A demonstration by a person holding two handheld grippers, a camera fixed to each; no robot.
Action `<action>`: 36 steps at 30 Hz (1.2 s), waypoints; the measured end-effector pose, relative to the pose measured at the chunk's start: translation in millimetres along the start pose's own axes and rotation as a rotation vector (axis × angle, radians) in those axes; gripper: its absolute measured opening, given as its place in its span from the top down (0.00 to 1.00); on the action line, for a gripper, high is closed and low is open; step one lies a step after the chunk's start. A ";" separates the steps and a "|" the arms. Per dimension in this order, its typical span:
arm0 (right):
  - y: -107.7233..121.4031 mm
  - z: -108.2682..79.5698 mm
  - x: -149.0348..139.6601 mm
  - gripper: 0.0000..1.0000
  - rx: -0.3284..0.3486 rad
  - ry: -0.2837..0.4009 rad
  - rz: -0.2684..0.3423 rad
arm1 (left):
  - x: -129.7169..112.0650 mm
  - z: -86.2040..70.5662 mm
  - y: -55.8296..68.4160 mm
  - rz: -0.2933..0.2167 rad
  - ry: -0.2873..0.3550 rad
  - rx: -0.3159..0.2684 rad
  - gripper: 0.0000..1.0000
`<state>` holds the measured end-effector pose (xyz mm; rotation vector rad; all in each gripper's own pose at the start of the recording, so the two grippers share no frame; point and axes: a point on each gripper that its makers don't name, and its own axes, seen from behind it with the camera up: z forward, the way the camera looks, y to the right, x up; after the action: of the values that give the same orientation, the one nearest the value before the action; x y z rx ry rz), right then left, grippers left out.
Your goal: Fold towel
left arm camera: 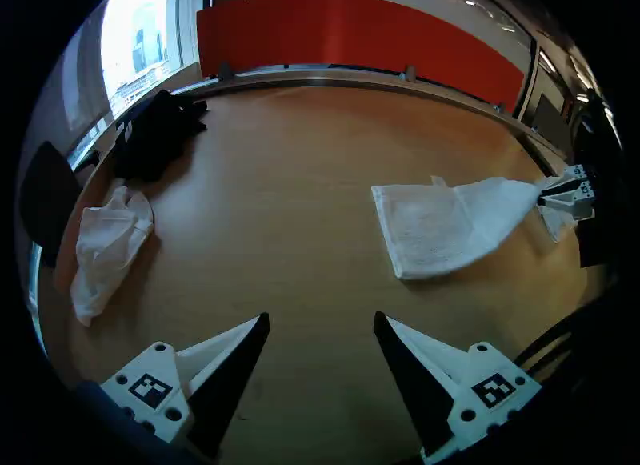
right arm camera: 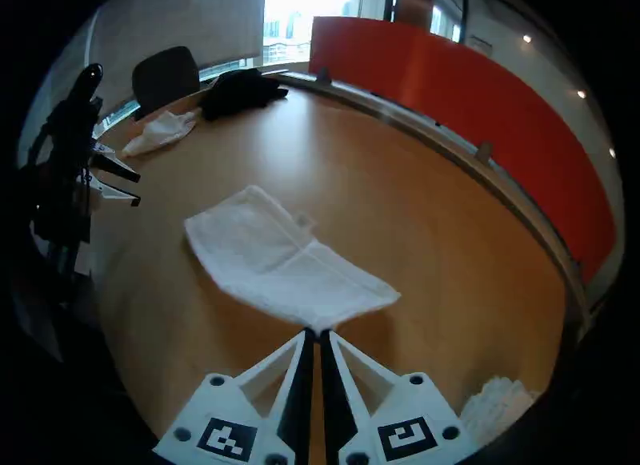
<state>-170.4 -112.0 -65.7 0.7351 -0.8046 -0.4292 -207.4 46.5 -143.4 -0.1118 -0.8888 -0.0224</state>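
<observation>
The white, nubbly towel (right arm camera: 272, 261) lies mid-frame in the right gripper view on the smooth brown wood tabletop (right arm camera: 416, 217); its near corner is lifted, pinched by the right tongs (right arm camera: 314, 334), which are pressed together on it; the left tongs (left arm camera: 320, 319) are wide apart over bare wood; a crumpled white cloth (left arm camera: 108, 249) and a black heap (left arm camera: 160, 133) sit far left, well apart from the towel; a red panel (left arm camera: 360, 33) lines the curved far edge.
</observation>
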 end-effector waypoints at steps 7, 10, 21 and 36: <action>7.9 -14.1 14.4 0.94 -0.018 0.027 -0.024 | 0.9 0.9 2.0 0.002 0.001 -0.004 0.03; 10.2 -19.6 20.2 0.95 -0.022 0.037 -0.032 | 1.4 1.5 3.8 0.004 0.002 -0.009 0.03; 10.2 -25.5 34.0 0.94 -0.015 0.052 -0.068 | 1.6 3.0 5.2 0.001 0.002 -0.013 0.03; -30.0 4.9 61.5 0.95 0.082 0.060 -0.112 | 3.3 -7.0 -11.6 -0.012 0.020 0.013 0.03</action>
<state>-137.8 -171.4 -55.1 0.8684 -0.7301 -0.4749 -200.7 34.3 -144.2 -0.0940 -0.8697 -0.0290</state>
